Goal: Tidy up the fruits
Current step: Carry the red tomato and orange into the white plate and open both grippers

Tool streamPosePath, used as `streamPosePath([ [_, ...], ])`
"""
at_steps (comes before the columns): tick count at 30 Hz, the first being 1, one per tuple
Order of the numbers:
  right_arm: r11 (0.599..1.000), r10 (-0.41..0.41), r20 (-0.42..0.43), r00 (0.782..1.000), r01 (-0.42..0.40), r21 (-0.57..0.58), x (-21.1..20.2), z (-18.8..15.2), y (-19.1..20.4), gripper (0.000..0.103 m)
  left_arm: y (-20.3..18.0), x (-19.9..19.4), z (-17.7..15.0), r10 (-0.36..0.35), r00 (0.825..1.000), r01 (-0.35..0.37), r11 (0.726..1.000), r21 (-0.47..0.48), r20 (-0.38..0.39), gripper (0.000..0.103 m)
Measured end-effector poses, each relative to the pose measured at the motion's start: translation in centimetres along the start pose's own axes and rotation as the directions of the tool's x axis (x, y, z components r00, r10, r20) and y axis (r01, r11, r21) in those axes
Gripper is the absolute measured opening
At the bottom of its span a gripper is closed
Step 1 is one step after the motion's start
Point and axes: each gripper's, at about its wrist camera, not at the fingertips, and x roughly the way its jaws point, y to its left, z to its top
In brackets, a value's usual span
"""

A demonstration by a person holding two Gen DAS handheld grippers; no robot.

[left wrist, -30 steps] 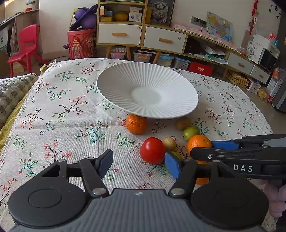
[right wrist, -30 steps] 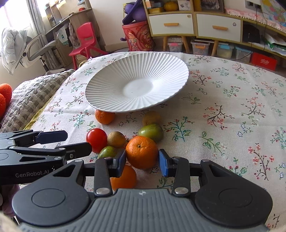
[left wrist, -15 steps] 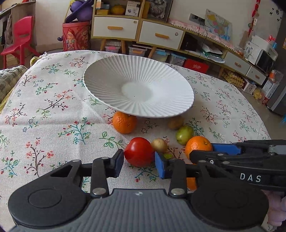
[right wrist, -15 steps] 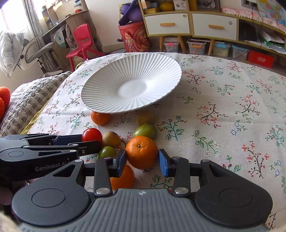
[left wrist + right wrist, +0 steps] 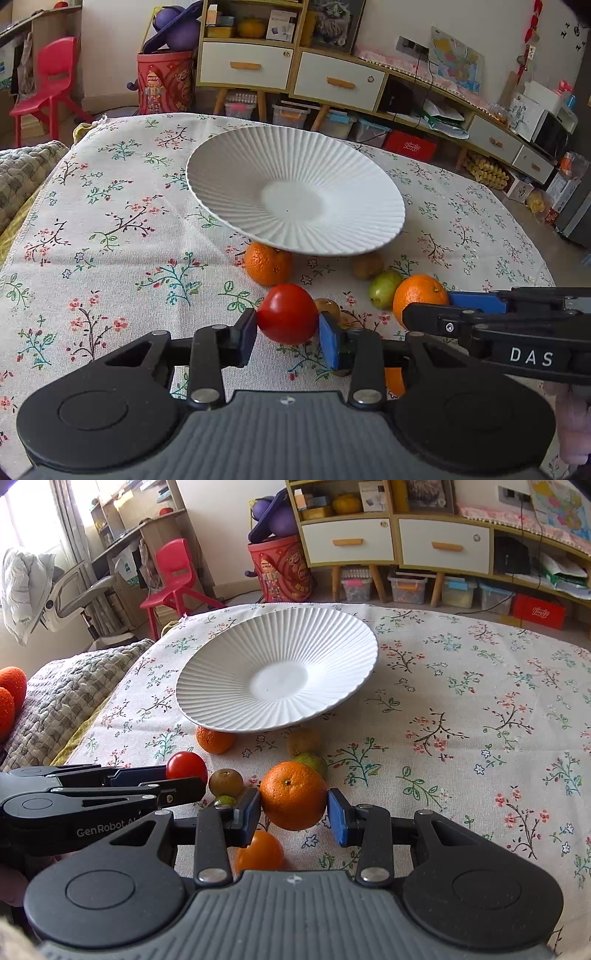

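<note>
A white ribbed plate (image 5: 295, 195) sits on the floral tablecloth, with nothing on it; it also shows in the right wrist view (image 5: 277, 672). My left gripper (image 5: 288, 334) is shut on a red tomato (image 5: 287, 318). My right gripper (image 5: 294, 812) is shut on an orange (image 5: 293, 795), which the left wrist view also shows (image 5: 419, 299). A second orange (image 5: 267, 264) lies at the plate's near edge. A third orange (image 5: 260, 851) lies under my right gripper. Two brown kiwis (image 5: 226, 782) (image 5: 303, 740) and a green fruit (image 5: 384, 293) lie between them.
The tablecloth (image 5: 110, 229) covers the table. A quilted grey blanket (image 5: 66, 698) lies off the left edge. A red chair (image 5: 173, 579), a red bin (image 5: 282, 570) and a drawer cabinet (image 5: 399, 542) stand behind the table.
My left gripper moved right and forward onto the tomato and closed on it. My right gripper kept its hold on the orange.
</note>
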Motion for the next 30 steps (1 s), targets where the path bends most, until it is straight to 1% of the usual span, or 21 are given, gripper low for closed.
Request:
streamPosePath([
  [7,1.0,0.006,0.042,0.999,-0.006,0.0,-0.6,1.1,0.1,0.036,-0.1,-0.9,0.7,-0.007,0.999,0.007,1.0,0.004,0.031,0.021],
  [11,1.0,0.0,0.068,0.998,0.001,-0.007,-0.7,2.0,0.0,0.036,-0.1,-1.1,1.8,0.015,0.998,-0.016,1.0,0.015,0.062,0.021],
  [15,1.0,0.005,0.087,0.996,-0.003,-0.025,-0.2,3.1,-0.2,0.036,-0.4,-0.8,3.2,0.017,0.995,-0.021,0.999,0.042,0.097,0.021],
  [18,0.999,0.016,0.096,0.995,-0.013,-0.041,0.6,4.3,-0.3,0.036,-0.6,0.0,4.5,0.018,0.994,-0.027,0.996,0.081,0.111,0.021],
  [23,0.997,0.052,0.106,0.993,-0.047,-0.054,2.3,5.4,-1.0,0.036,-0.3,2.1,5.7,0.005,0.993,-0.019,0.993,0.116,0.118,0.021],
  [27,0.996,0.05,0.107,0.993,-0.042,-0.076,3.7,5.9,-1.2,0.036,-0.2,3.8,6.1,-0.011,0.993,-0.008,0.988,0.153,0.117,0.021],
  [30,0.997,0.041,0.104,0.994,-0.034,-0.068,4.6,6.5,-1.7,0.036,-0.1,5.0,6.5,0.0,0.994,-0.018,0.986,0.164,0.111,0.022],
])
